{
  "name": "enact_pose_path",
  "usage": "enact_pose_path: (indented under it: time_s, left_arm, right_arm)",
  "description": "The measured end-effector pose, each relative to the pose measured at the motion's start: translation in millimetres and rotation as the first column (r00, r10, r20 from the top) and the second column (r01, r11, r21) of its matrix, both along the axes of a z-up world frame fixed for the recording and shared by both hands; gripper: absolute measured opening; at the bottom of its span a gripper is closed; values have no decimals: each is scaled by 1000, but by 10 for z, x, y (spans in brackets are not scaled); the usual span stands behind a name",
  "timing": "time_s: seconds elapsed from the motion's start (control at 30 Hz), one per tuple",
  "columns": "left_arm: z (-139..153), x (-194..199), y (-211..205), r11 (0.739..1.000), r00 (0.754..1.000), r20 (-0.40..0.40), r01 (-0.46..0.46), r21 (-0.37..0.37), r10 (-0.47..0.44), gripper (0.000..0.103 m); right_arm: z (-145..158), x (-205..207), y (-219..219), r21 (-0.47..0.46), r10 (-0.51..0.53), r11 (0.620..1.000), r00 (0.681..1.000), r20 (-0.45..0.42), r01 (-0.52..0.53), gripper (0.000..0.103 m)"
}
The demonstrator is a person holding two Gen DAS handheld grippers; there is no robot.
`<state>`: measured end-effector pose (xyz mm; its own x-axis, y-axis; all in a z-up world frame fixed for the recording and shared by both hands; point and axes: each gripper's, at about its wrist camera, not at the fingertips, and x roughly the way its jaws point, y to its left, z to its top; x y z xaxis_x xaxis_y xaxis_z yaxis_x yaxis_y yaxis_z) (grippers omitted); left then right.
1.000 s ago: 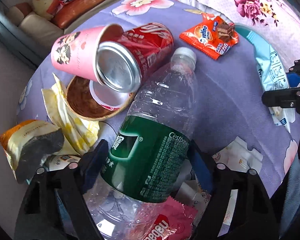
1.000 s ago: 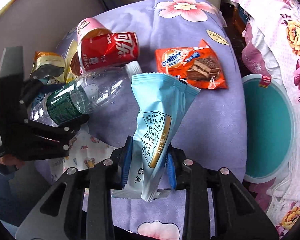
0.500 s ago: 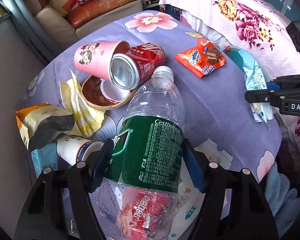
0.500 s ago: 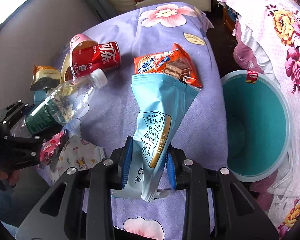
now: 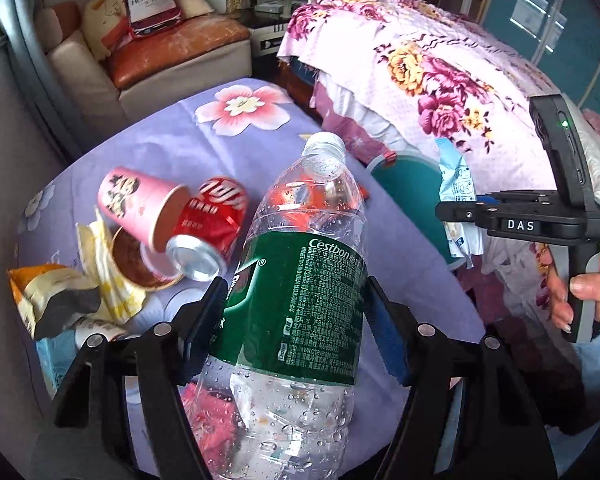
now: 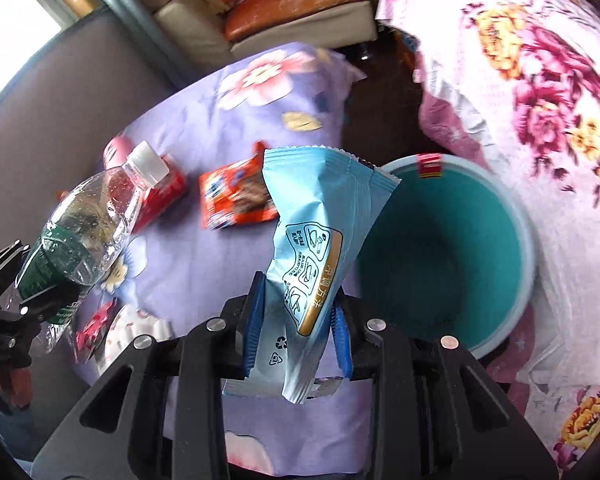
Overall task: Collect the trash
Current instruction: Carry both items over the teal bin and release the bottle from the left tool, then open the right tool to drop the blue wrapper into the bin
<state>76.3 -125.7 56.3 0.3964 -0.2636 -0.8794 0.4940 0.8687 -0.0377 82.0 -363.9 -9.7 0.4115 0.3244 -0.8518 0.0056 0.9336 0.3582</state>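
Gripping the green label of a clear plastic bottle (image 5: 300,300) from both sides, the left gripper (image 5: 296,320) has its jaws closed on it; the bottle is lifted above the table, its white cap pointing away and up, with small water drops inside. The right gripper (image 6: 296,320) has its jaws pressed together on the lower part of a light blue wrapper (image 6: 316,240), which stands up between the blue pads, its upper edge near the rim of the teal bin (image 6: 528,240). This bin stands just beside the table, at the right, between the table and the flowered bedspread (image 5: 440,80).

On the purple flowered tablecloth (image 5: 172,132), below and to the left of the bottle, a red can (image 5: 212,224) lies on its side with its end partly in the mouth of a pink paper cup (image 5: 140,208), also on its side. A brown round lid (image 5: 136,264) lies under them, touching yellow paper (image 5: 108,276). Further left is an orange and grey snack bag (image 5: 48,300). An orange wrapper (image 6: 236,196) lies flat near the middle of the table, behind the blue wrapper. A pink-red wrapper (image 5: 212,412) lies under the bottle, near the table's close edge.
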Motion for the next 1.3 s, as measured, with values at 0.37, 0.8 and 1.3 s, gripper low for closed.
enact_pose_path:
  time_s: [0.37,0.8,1.3]
  left_arm:
    - [-689,398,-1611,983,974,-130,186,1,-184,70]
    - [-1279,691,-2275,982,960,-217,187,35,-175,86]
    - [-943,645,-1850,995,986,-136,96,-40,-100,93]
  right_arm:
    - [-295,61,-1069,-8,-179,984,983,-47,179,29]
    - [-732,157,-1583,-14,-187,982,967,-171,187,30]
    - [-855,307,-1361,-50,-105,994,965,-238,96,39]
